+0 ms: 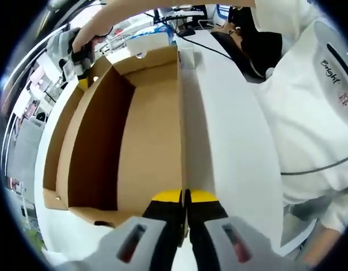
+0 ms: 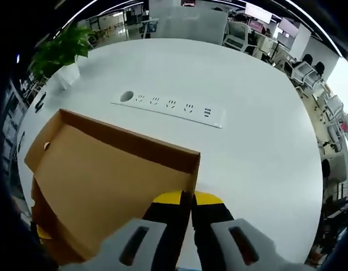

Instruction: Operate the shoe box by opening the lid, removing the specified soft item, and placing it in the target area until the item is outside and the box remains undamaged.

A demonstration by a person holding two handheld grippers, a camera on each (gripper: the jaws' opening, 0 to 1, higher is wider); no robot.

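Both grippers, left [image 1: 185, 197] & right [image 2: 191, 199], pinch the edge of the box lid [image 1: 148, 141], box sits on white table [image 2: 247, 152].

The left gripper [image 1: 185, 196] pinches the near edge of the open shoe box [image 1: 146, 130], jaws closed on the cardboard wall. At the box's far corner, the right gripper [image 1: 72, 56] grips its rim. A white table [image 1: 230, 141] lies beside the box.
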